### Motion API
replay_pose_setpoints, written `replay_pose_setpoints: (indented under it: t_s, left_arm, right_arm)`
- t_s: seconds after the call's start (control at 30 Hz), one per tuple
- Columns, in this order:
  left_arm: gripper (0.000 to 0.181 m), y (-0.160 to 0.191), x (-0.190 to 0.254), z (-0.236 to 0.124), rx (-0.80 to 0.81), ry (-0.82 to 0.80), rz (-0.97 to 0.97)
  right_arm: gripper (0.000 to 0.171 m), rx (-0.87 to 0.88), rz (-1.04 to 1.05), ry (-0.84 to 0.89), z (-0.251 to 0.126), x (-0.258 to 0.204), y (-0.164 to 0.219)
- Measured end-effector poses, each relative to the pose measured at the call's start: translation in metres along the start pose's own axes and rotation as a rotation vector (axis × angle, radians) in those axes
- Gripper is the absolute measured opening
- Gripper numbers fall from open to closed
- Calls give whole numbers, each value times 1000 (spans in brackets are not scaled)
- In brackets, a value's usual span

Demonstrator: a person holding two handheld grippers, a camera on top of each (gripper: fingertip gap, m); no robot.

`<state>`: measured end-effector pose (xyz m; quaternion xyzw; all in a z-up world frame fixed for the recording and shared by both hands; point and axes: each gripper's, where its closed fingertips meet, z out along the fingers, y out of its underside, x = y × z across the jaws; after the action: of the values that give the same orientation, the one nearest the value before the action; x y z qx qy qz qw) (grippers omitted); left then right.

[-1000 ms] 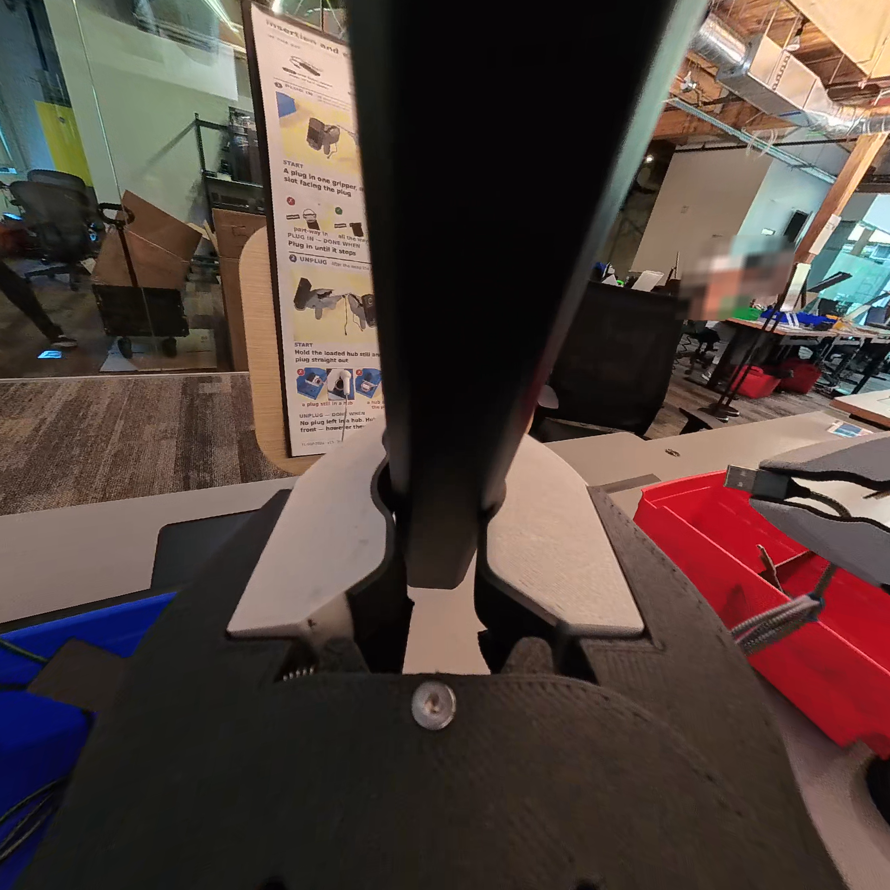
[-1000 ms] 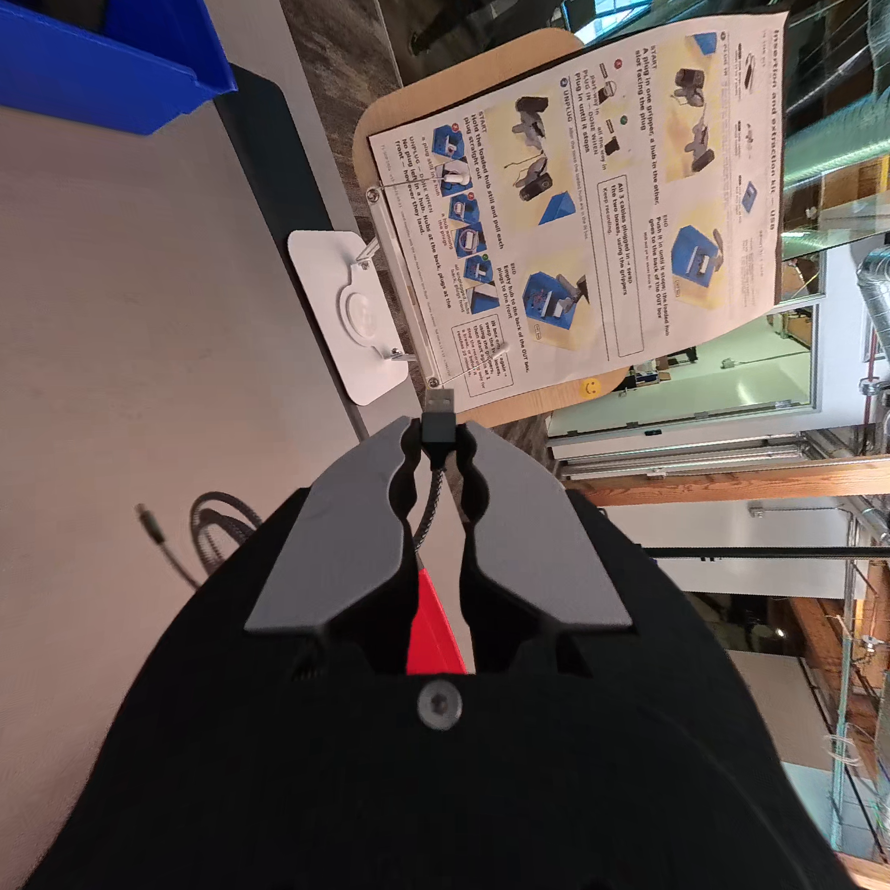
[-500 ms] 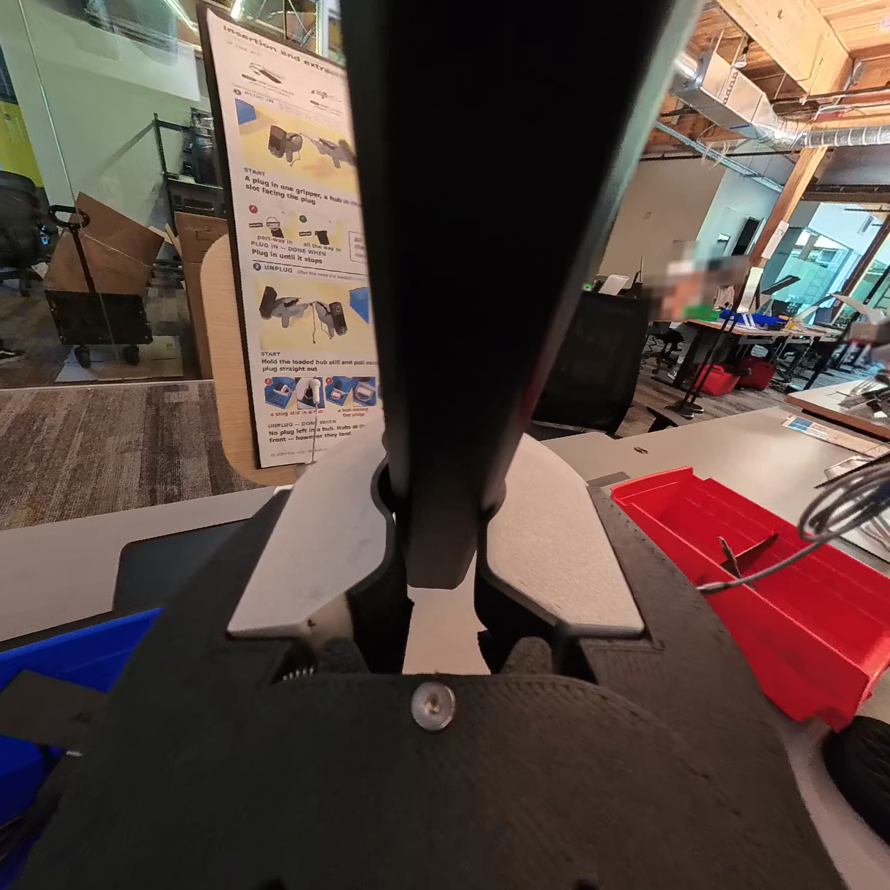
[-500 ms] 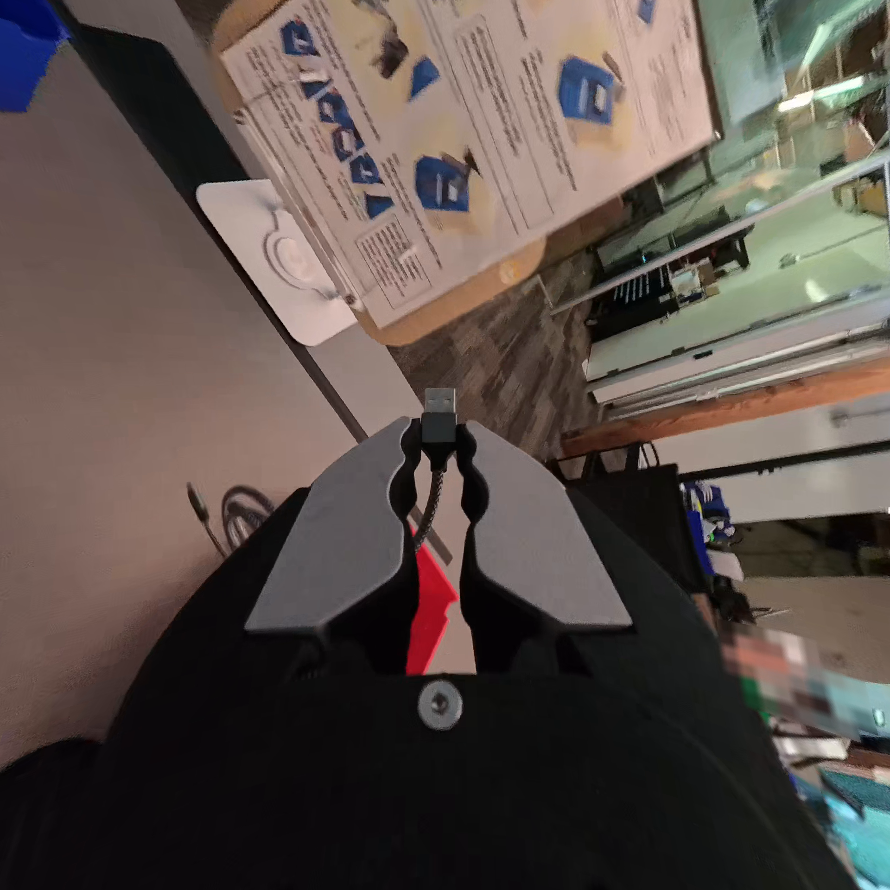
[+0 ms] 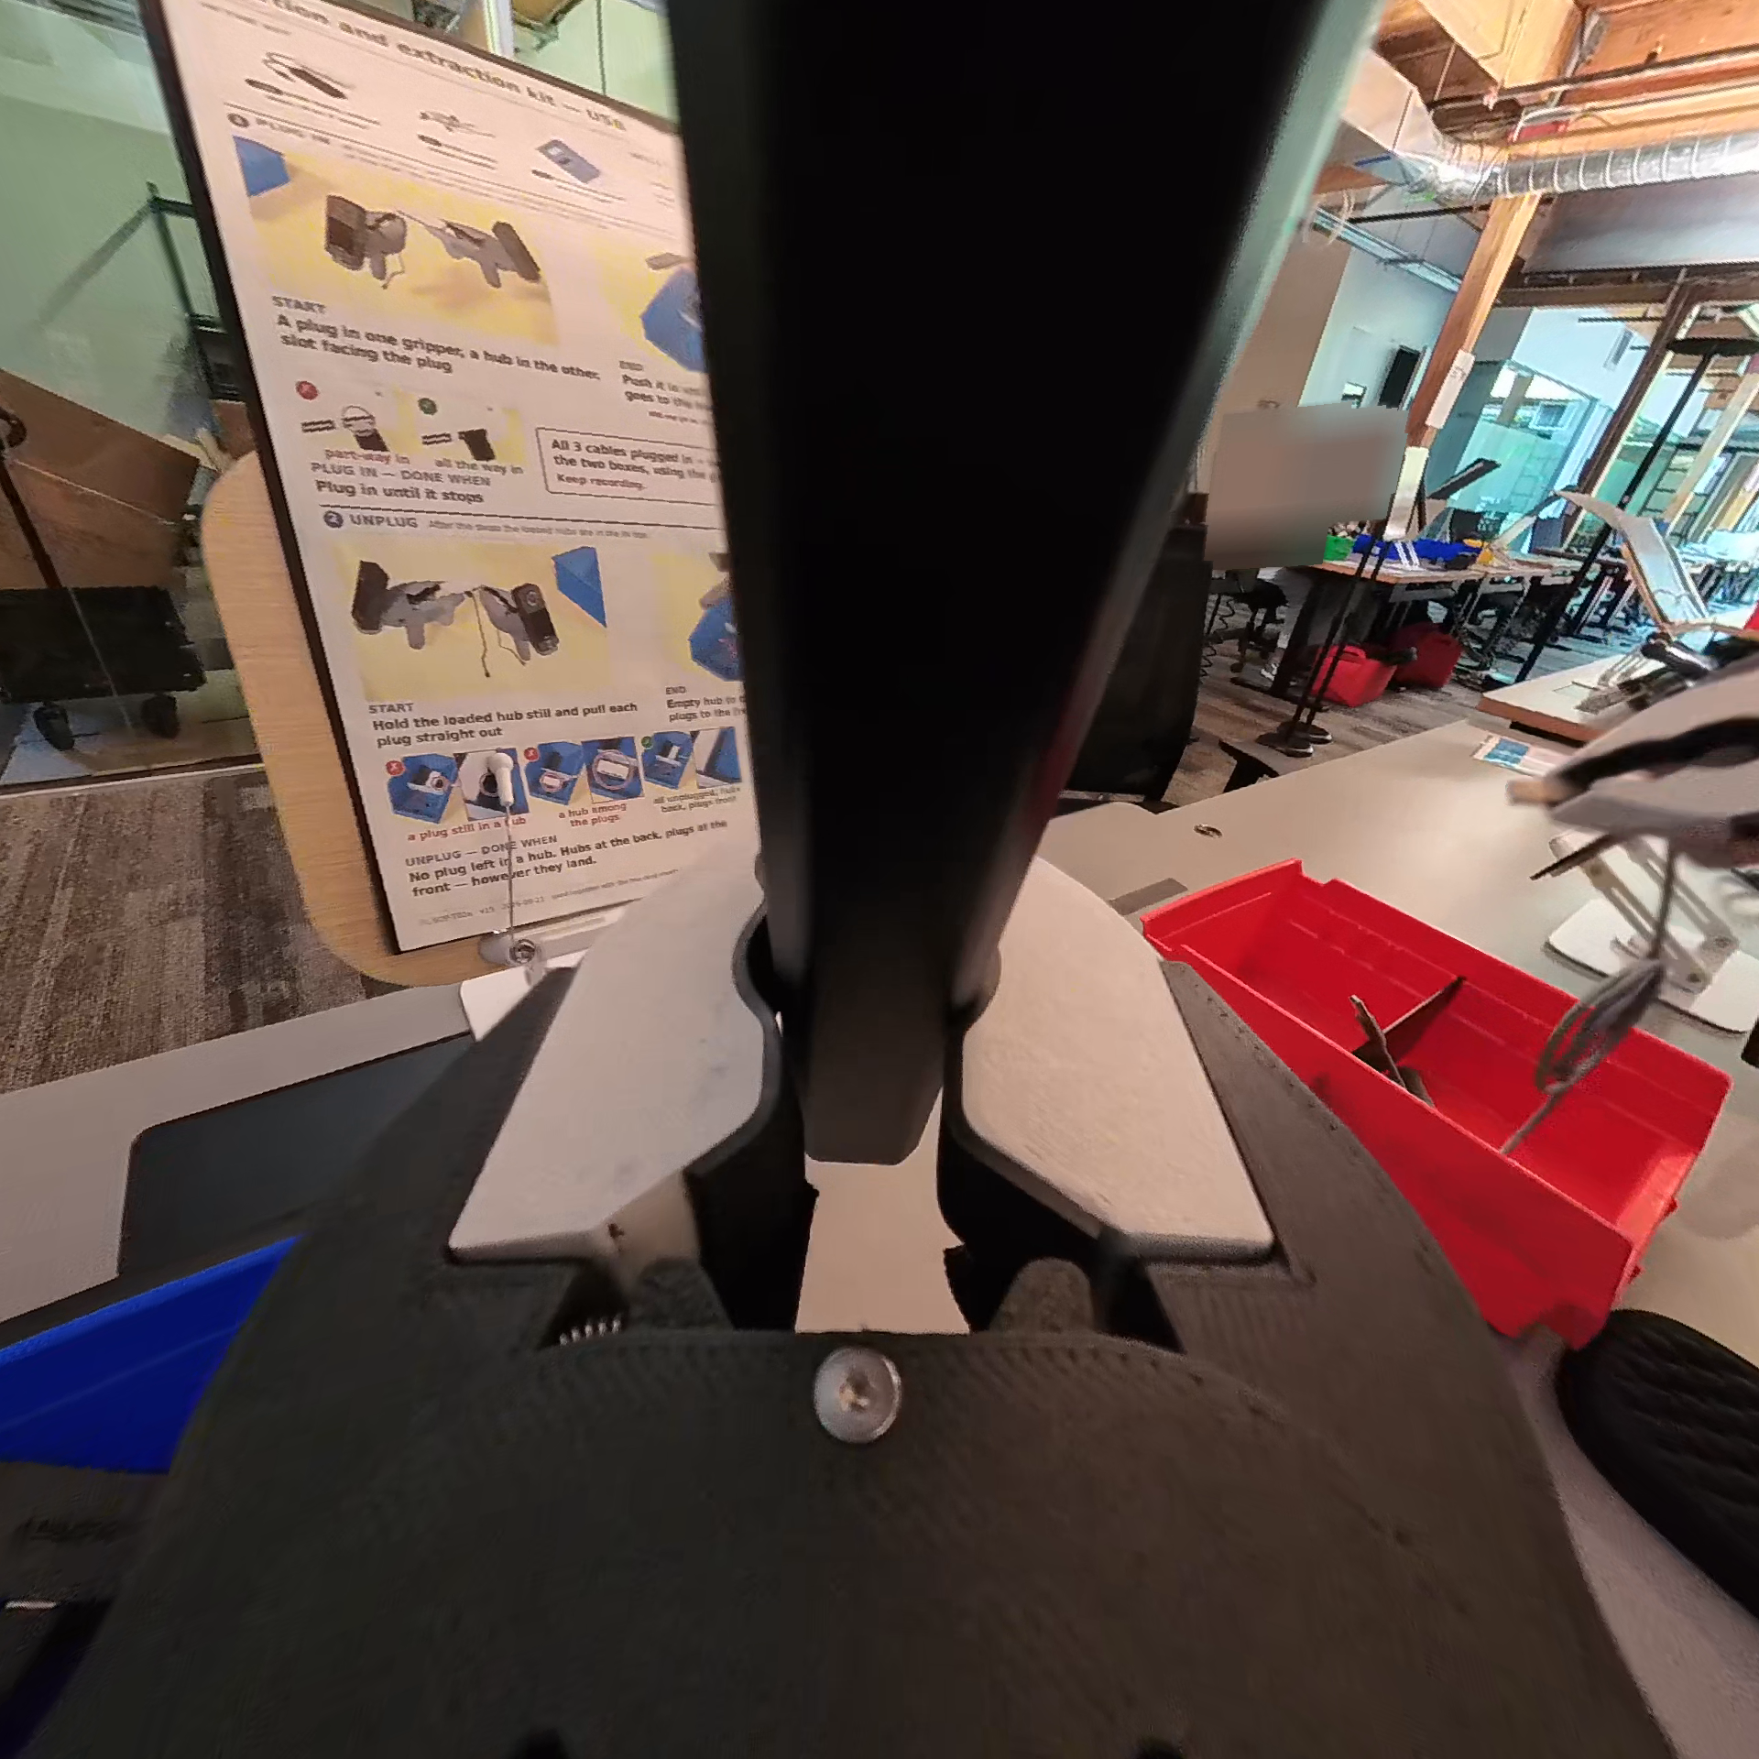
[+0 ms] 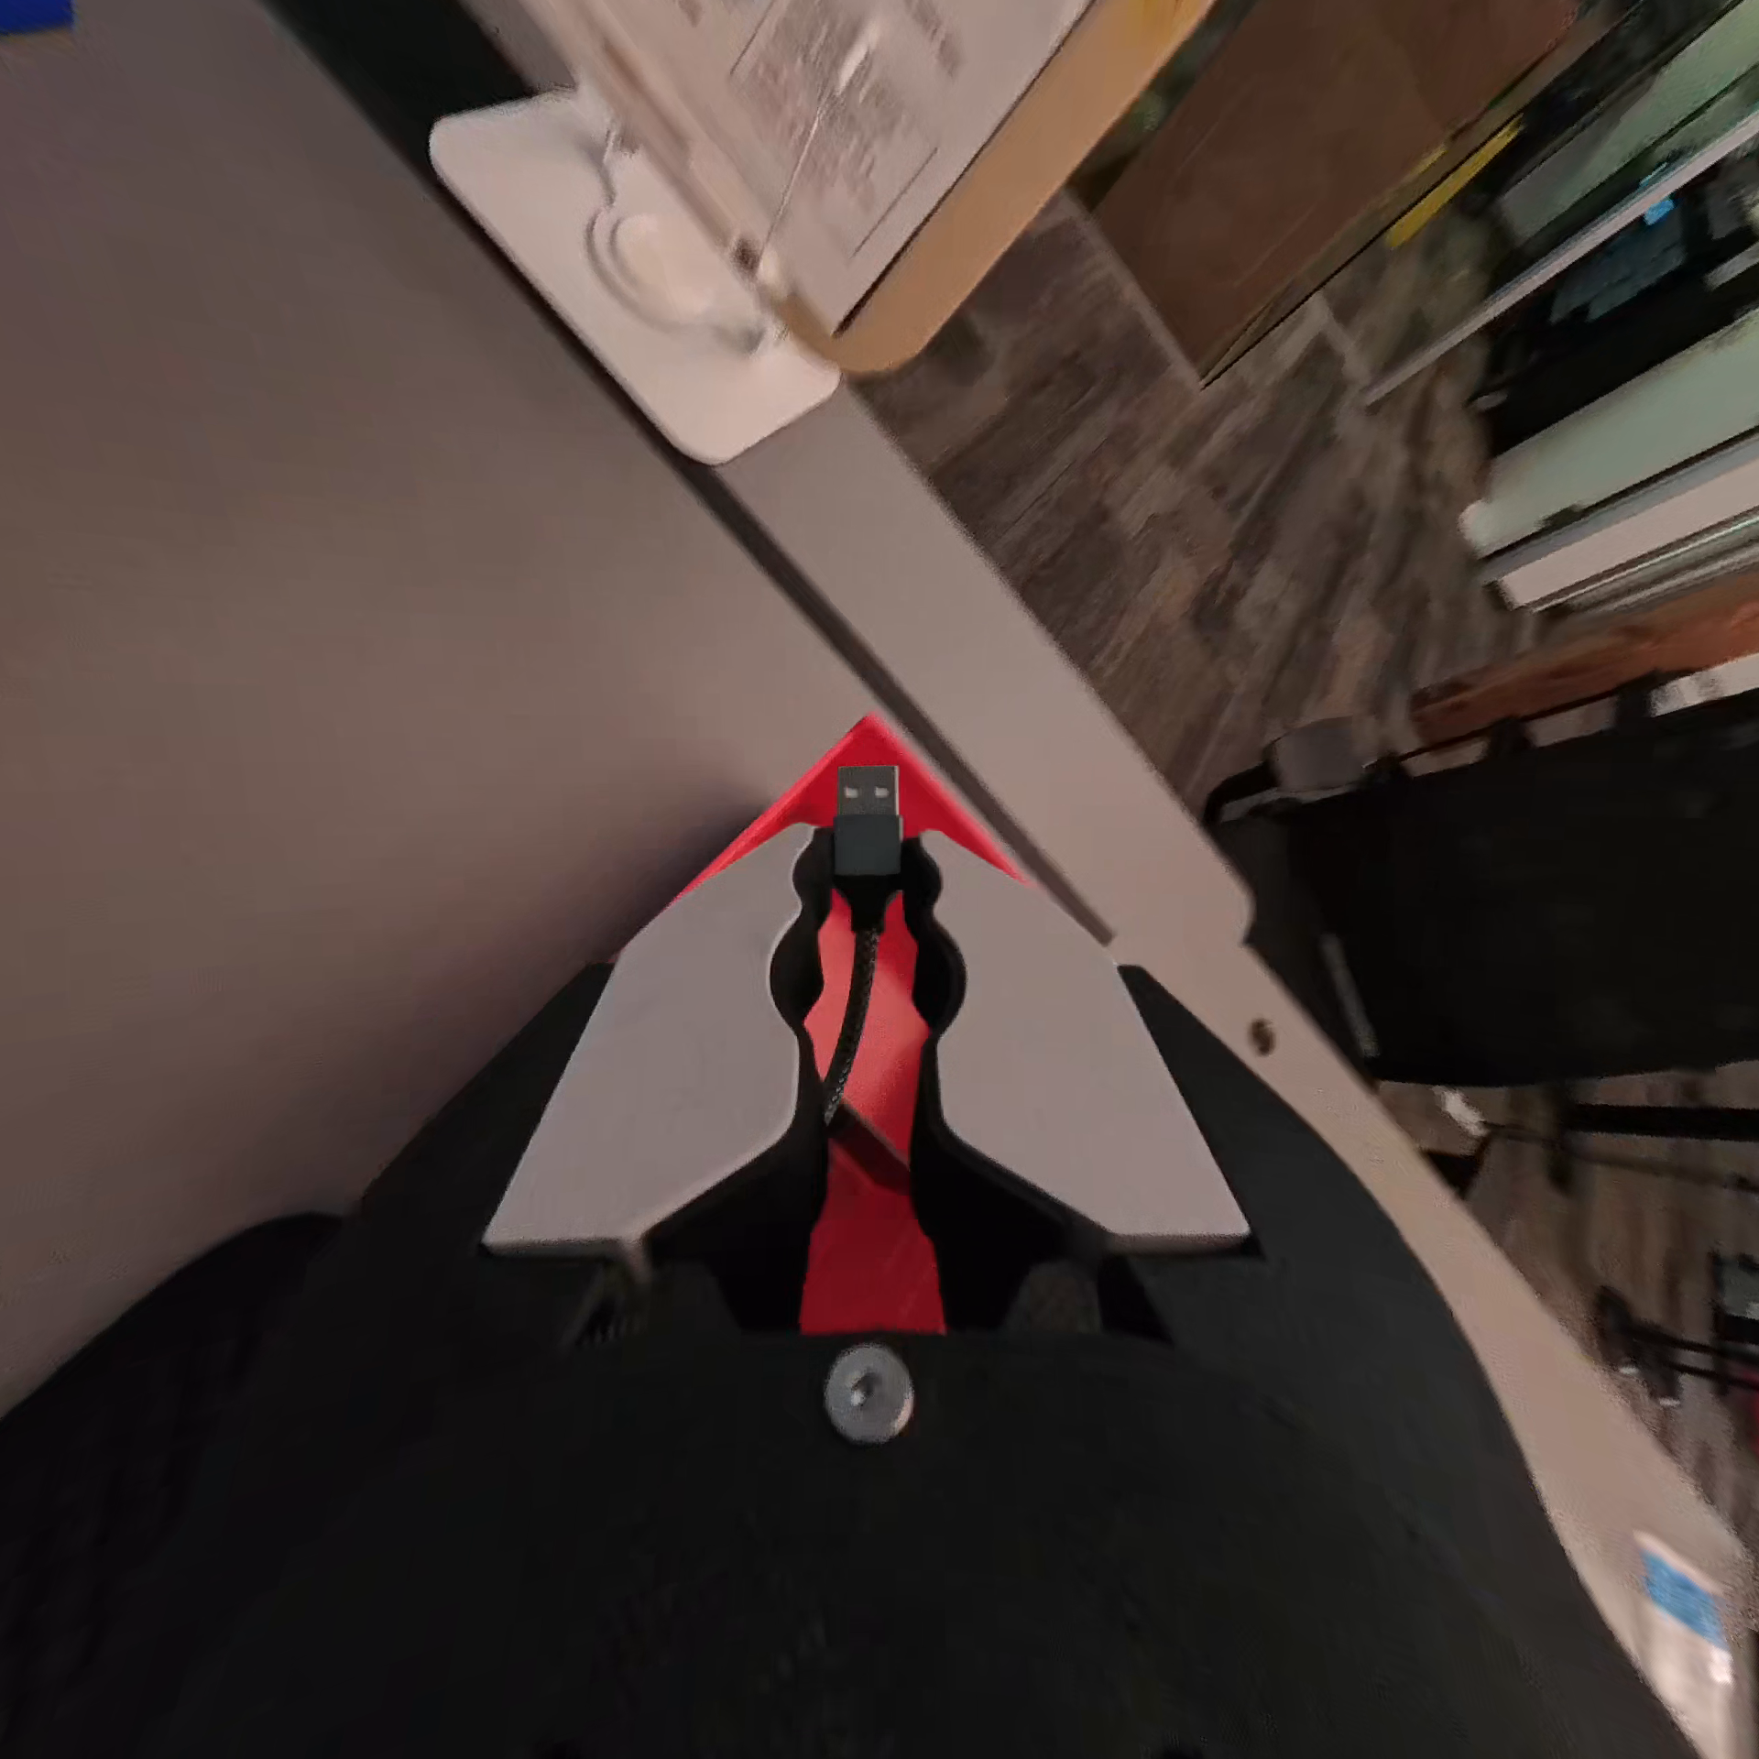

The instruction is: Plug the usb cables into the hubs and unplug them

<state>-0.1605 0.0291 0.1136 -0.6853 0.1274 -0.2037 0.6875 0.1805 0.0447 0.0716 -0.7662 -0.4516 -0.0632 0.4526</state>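
The left gripper point(image 5: 871, 1028) is clamped on a long black hub point(image 5: 914, 476); the hub stands upright between the two pale fingers point(image 5: 638, 1057), its lower end sitting just below the fingertips and its body rising out of the top of the left wrist view. Below and to the right of this gripper a red bin point(image 5: 1485, 1171) rests on the grey table point(image 5: 57, 1161); a blue bin point(image 5: 114, 1352) shows at the lower left; an instruction poster point(image 5: 457, 495) stands at the table's far edge.

The right gripper point(image 6: 866, 838) is closed on the black housing of a usb cable point(image 6: 866, 838); the metal plug sticks out past the fingertips, pointing forward, and the braided cord runs back between the fingers and curves down out of sight. This gripper is rolled sideways, so the table edge runs diagonally across its view; a corner of the red bin lies directly beneath the plug. In the left wrist view the right gripper hangs at the right edge, above the red bin, with the cord looping down from it; it is well apart from the hub.
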Motion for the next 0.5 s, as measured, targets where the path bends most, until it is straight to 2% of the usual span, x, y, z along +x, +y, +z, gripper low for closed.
replay_pose_setpoints:
  t_s: [0.03, 0.23, 0.3, 0.4, 0.5]
  left_arm:
    - [31, 1, 2, 1, -4, 5, 4]
    - [30, 1, 33, 10, -15, 97, 22]
    - [30, 3, 53, 15, -26, 172, 15]
    - [30, 8, 87, 23, -52, 293, 13]
    - [30, 18, 118, 29, -100, 392, 27]
  right_arm:
    - [15, -31, 19, -41, 11, -5, 17]
    - [16, -204, 195, -309, 63, -41, 131]
    - [16, -200, 221, -381, 72, -52, 154]
    - [18, -112, 199, -362, 79, -50, 163]
    - [35, 71, 208, -351, 64, -41, 135]
